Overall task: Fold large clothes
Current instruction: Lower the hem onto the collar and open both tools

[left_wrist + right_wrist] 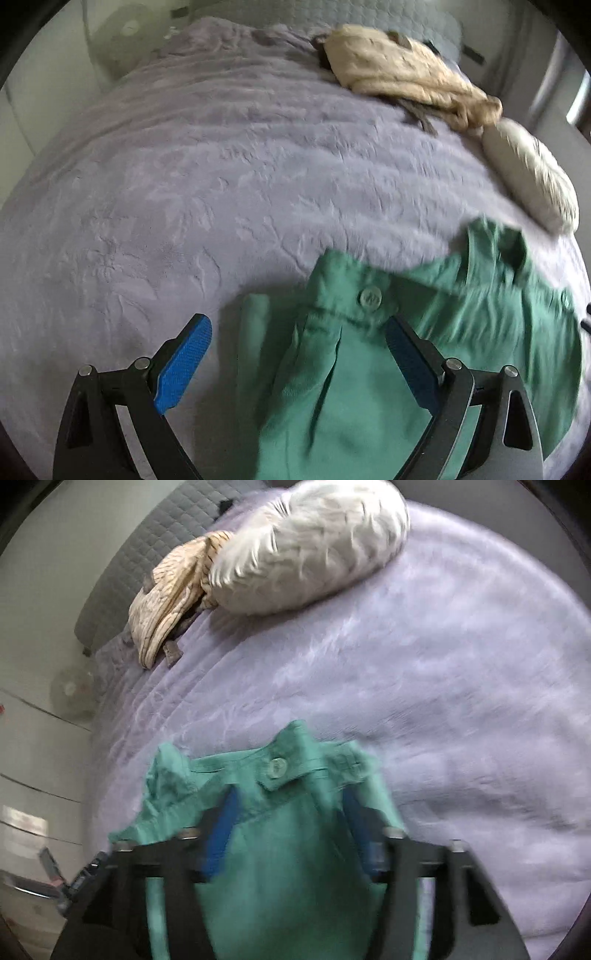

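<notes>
We look down on a bed spread with a lavender, leaf-embossed cover that fills nearly all of both views. Well ahead of both claws, near the grey quilted headboard, lies a white fluffy pillow, and touching its end a crumpled beige garment with a dark piece of cloth showing under its edge.

The green garment — the piece being folded — lies on the cover directly under our claws. Its buttoned band runs across just ahead of the fingertips, and the pale button sits ahead of the left claw and a little toward its right finger. In the right wrist view the same button lies just ahead of the right claw, about midway between its fingers.

The left claw stands wide open: its left blue pad is over bare cover, clear of the cloth, while the right pad is over the green fabric just behind the band. It has hold of nothing.

The right claw is blurred, but its jaws stand apart with green cloth spread between and under them — the pads do not appear to press on it. To the far left of that claw a fan stands by the wall.
</notes>
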The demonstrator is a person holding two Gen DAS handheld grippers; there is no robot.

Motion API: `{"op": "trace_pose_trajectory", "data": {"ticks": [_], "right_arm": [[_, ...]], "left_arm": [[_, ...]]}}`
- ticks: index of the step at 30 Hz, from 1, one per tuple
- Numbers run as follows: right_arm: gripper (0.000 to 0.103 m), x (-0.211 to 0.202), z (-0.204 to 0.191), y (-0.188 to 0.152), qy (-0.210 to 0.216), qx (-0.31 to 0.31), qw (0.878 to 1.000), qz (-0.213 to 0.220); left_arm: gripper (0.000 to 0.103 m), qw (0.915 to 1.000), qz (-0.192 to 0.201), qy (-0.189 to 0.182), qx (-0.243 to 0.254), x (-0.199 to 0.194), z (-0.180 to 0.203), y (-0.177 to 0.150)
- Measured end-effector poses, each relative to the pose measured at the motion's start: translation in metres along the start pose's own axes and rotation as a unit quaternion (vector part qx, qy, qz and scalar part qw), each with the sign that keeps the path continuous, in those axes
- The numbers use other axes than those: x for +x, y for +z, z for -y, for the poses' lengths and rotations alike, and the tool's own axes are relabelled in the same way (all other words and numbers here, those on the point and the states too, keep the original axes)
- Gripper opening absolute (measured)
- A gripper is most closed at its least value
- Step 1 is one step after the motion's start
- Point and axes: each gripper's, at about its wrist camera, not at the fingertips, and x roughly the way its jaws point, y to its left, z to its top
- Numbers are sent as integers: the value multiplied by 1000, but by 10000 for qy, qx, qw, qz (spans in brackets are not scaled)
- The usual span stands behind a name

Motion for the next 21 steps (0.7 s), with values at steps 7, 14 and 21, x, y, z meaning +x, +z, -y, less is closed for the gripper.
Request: {"op": "trace_pose_trajectory", "data": {"ticks": [7, 14, 21], "right_arm": [[3, 24, 14, -16, -483, -267, 9955, -769], [4, 16, 8, -17, -557, -660, 9947, -565], [31, 15, 29, -24, -766, -141, 9956, -529]], "left_arm": [[8, 9980, -483, -372, -151, 22, 5, -16], [8, 9986, -520, -90, -45, 17, -16, -27], [29, 9990, -425, 95, -20, -5, -17, -42]]}}
